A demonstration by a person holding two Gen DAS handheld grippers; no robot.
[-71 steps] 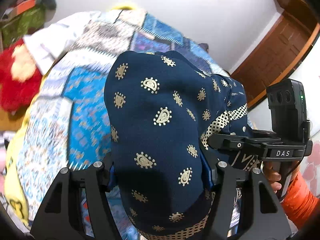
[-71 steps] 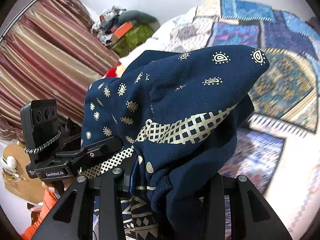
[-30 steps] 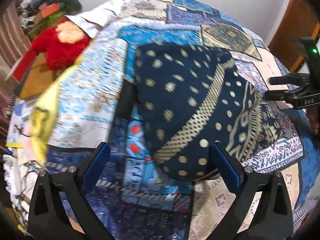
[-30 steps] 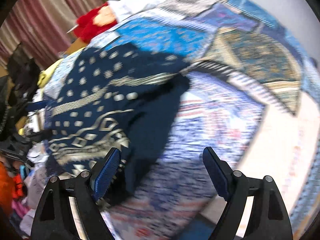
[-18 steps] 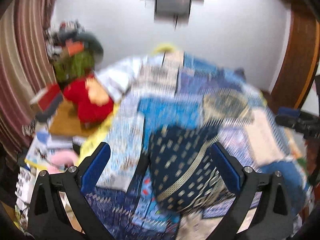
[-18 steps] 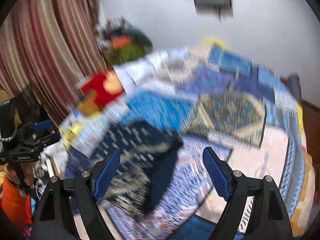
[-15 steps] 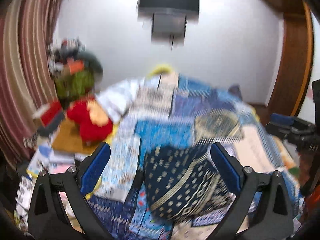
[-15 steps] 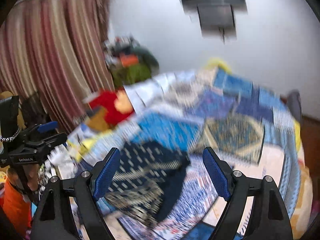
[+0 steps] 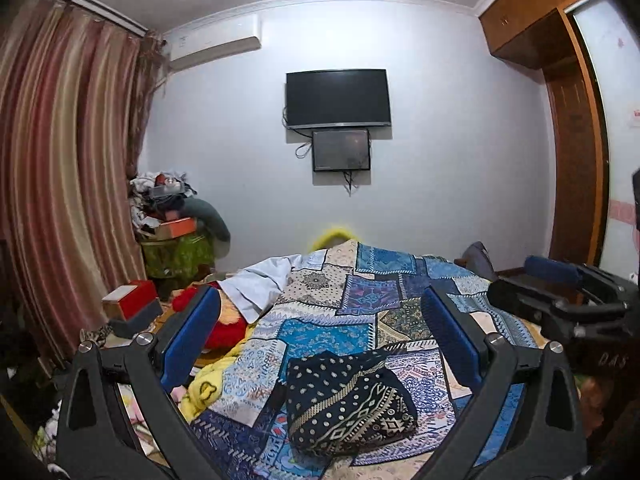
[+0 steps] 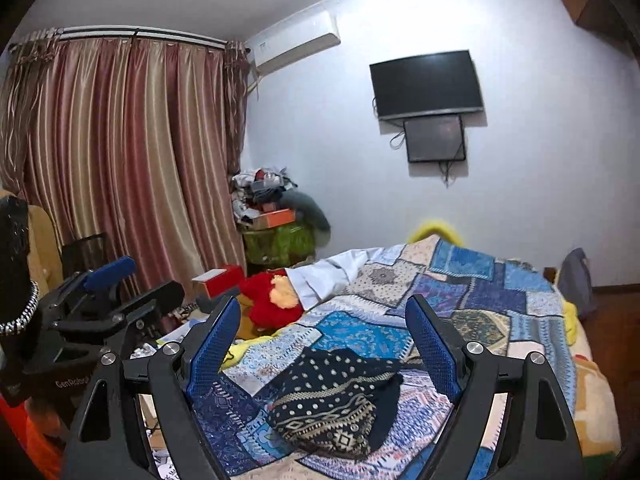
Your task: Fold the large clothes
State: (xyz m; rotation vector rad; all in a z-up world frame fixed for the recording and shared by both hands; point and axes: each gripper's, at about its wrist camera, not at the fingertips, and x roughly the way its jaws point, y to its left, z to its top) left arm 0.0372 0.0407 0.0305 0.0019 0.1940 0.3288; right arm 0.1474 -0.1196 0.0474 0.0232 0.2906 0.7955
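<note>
A navy garment with gold print (image 9: 344,400) (image 10: 336,396) lies folded in a compact bundle on the patchwork bedspread (image 9: 384,292) (image 10: 460,284), near the bed's front edge. My left gripper (image 9: 320,316) is open, lifted well above and behind the bundle, with nothing between its blue pads (image 9: 188,340). My right gripper (image 10: 324,328) is open too, raised to the same height, holding nothing. Each gripper shows at the edge of the other's view: the right gripper (image 9: 560,296) and the left gripper (image 10: 100,304).
A red plush toy (image 10: 272,296) and a white cloth (image 9: 264,280) lie at the bed's far left. A red box (image 9: 128,300) and a heap of clutter (image 9: 172,216) stand by striped curtains (image 10: 112,160). A television (image 9: 338,98) hangs on the wall, a wooden wardrobe (image 9: 576,160) at right.
Both grippers let go of the navy garment, which dropped folded onto the bed. Both then rose and tipped upward, so the wall and television came into view.
</note>
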